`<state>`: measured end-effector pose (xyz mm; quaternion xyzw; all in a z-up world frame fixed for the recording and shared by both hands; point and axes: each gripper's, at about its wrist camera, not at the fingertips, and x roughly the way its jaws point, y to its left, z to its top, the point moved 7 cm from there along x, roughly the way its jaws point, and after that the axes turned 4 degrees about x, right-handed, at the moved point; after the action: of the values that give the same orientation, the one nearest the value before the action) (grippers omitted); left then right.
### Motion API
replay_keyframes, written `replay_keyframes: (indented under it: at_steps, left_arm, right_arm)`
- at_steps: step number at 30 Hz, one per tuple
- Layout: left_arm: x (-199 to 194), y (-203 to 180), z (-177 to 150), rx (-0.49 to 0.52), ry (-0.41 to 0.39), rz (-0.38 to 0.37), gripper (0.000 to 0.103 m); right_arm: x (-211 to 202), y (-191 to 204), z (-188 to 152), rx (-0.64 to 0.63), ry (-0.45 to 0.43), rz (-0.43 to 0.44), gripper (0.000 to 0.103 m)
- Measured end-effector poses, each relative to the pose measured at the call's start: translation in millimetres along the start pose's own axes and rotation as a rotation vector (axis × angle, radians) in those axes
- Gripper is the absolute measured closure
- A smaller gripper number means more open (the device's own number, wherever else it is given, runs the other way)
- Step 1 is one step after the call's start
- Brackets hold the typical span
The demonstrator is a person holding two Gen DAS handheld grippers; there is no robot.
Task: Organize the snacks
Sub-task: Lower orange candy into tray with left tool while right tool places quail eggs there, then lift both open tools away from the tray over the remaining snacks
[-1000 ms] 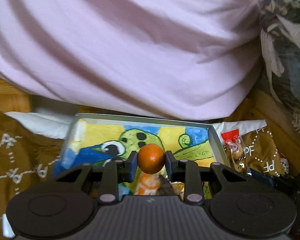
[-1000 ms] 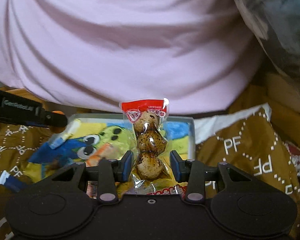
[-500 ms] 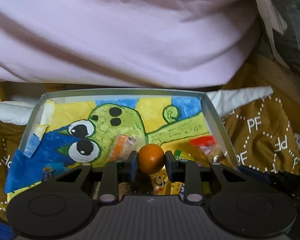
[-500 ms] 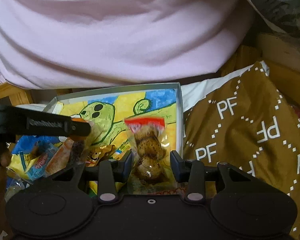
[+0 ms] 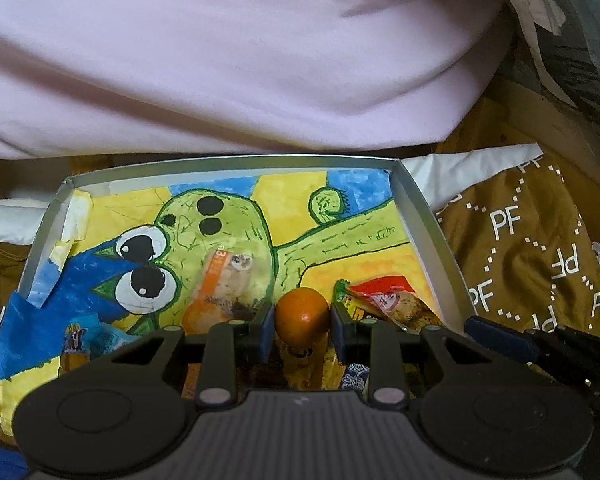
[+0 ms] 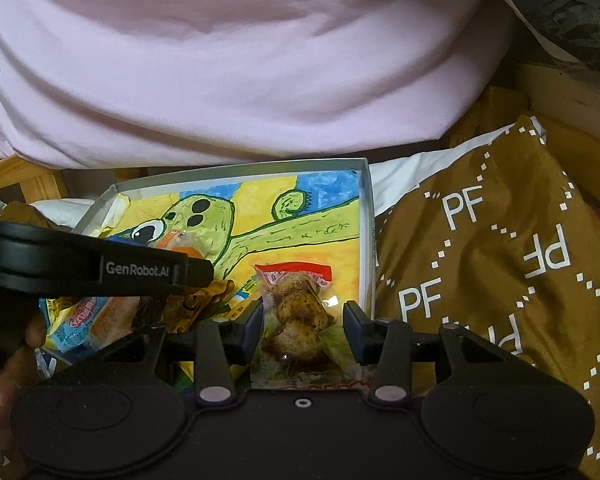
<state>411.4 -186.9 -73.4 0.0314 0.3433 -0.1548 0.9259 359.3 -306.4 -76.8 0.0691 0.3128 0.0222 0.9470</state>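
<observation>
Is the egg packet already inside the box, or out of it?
Inside: the egg packet lies within the box by its right wall, between the open right gripper.

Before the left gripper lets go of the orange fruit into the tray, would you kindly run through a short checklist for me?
1. Left gripper shut on the orange fruit: ok.
2. Fruit is over the tray, inside its rim: ok.
3. Landing spot bare: not ok; wrapped snacks lie right beneath and beside it.
4. Right gripper has let go of the quail egg packet: ok, its jaws stand apart from the packet.
5. Egg packet lies inside the tray: ok, by the right wall.
6. Height of the fruit above the tray floor: cannot tell.
</observation>
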Motion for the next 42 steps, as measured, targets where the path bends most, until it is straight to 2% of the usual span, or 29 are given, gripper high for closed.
replay_keyframes:
  at_steps: [6, 8, 13, 15, 19, 22, 24, 26, 29, 34, 42]
  left_arm:
    - [-3, 6, 0, -0.042, 0.014, -0.014, 0.07]
    - [-6, 8, 0, -0.064, 0.018, -0.024, 0.064]
    - [-23, 13, 3, -0.082, -0.011, -0.025, 0.053]
    - [-34, 17, 4, -0.093, -0.03, -0.022, 0.046]
    - [-63, 29, 6, -0.116, -0.097, 0.012, 0.018]
    - [-87, 38, 7, -0.118, -0.151, 0.046, 0.012]
    - [-104, 45, 5, -0.118, -0.175, 0.064, 0.007]
    - [-122, 51, 2, -0.122, -0.21, 0.088, 0.002]
    - [-148, 60, -6, -0.124, -0.257, 0.115, 0.001]
    - [-184, 74, -26, -0.137, -0.304, 0.161, 0.0]
    - [-223, 96, -65, -0.151, -0.298, 0.222, 0.0]
  right_arm:
    - [-2, 0, -1, -0.006, -0.01, -0.001, 0.051]
    - [-4, 1, 0, -0.007, -0.019, 0.003, 0.049]
    - [-18, 2, 4, 0.002, -0.065, 0.02, 0.033]
    - [-27, 4, 7, -0.004, -0.083, 0.021, 0.027]
    - [-47, 7, 12, -0.013, -0.131, 0.018, 0.019]
    - [-66, 12, 17, -0.012, -0.176, 0.023, 0.013]
    - [-80, 15, 20, -0.009, -0.209, 0.02, 0.006]
    - [-92, 19, 23, -0.011, -0.241, 0.012, 0.004]
    - [-109, 27, 25, -0.017, -0.274, 0.018, 0.001]
    - [-133, 41, 18, -0.019, -0.299, 0.033, 0.001]
    - [-174, 64, -3, -0.03, -0.318, 0.062, 0.001]
